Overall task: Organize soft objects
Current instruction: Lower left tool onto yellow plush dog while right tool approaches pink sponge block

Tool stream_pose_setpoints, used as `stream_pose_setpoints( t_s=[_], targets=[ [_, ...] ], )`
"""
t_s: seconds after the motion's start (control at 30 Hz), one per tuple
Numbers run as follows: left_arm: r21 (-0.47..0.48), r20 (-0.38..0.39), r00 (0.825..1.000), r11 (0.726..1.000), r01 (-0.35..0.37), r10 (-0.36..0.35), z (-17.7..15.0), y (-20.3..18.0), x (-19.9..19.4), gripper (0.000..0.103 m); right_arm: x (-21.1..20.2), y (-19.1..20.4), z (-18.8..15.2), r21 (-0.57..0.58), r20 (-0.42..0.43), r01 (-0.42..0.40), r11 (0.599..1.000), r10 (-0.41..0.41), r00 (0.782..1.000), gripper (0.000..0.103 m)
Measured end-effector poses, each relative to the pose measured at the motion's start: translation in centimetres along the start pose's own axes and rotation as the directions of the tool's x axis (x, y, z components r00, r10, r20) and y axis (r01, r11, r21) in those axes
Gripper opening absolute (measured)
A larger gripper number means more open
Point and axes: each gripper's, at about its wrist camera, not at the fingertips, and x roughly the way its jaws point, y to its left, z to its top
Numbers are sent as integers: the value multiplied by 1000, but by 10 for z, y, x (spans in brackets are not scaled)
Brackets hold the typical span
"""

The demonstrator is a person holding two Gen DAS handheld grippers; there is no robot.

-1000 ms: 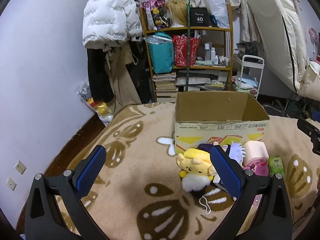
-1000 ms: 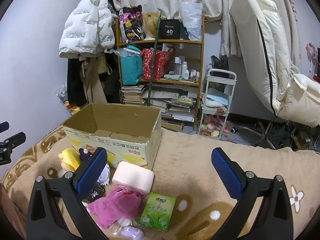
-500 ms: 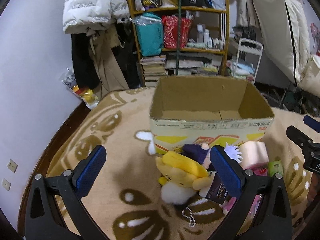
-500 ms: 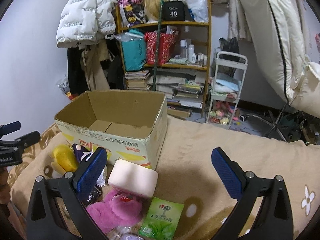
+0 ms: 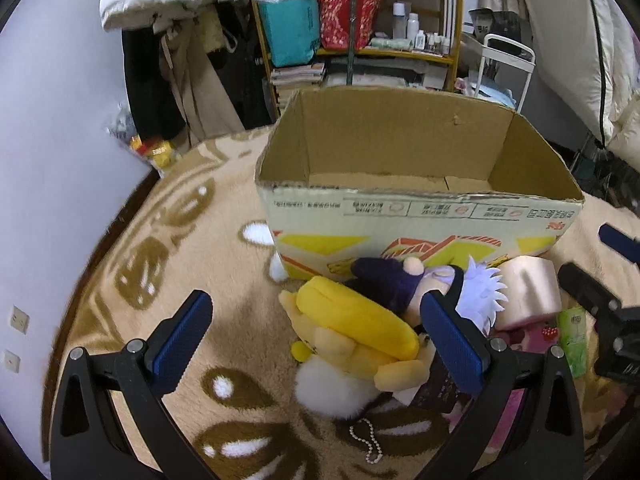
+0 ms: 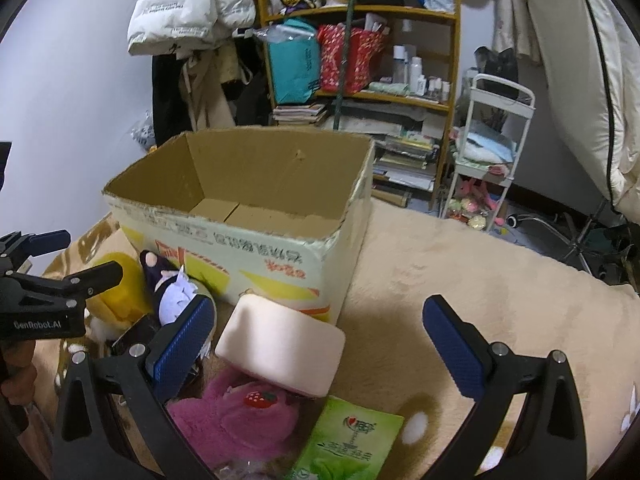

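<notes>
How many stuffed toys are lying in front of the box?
3: a yellow plush dog on the left, a white-haired doll in dark purple behind it, and a fuzzy pink strawberry plush on the right. More may be buried.

**Room Clutter Behind the Work Area**

A wooden shelf (image 6: 360, 40) is being crowded by a teal bag (image 6: 294, 66), a red bag (image 6: 350, 60) and bottles (image 6: 416, 70). A white puffer jacket (image 6: 188, 4) is being hung beside it. A white cart (image 6: 490, 148) is being kept near a cream chair (image 6: 580, 80).

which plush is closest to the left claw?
The yellow plush, lying between the open left claw fingers; the purple-hatted doll and pink plush sit farther right.
</notes>
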Motion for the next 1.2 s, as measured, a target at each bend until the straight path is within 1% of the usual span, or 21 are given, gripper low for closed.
stream_pose_setpoints(
  t_s=[0.1,0.27,0.4,0.57,0.8,0.93,1.2],
  targets=[
    [-15,-29,999,1000,14,-15,-2,5,7,102,7,6,-4,-22,-19,-14,1000,14,1000,103],
    [-24,-65,998,1000,15,-17,-3,7,16,102,20,20,-8,-75,-46,-31,997,28,999,103],
    [-26,-80,996,999,33,-35,-4,7,19,102,26,23,-8,-95,-61,-52,994,46,997,103],
    [-58,-106,992,996,69,-74,-6,13,24,102,32,19,-9,-79,-84,-58,995,51,995,103],
    [-52,-127,986,994,101,-107,-7,10,28,101,38,13,-12,-60,-121,-72,996,65,990,103],
    [-49,-130,983,991,123,-129,-8,9,28,92,42,10,-12,-32,-139,-94,995,88,986,103],
    [-15,-113,987,994,113,-114,-8,2,27,91,51,7,-13,-3,-169,-109,994,107,980,103]
  ],
)
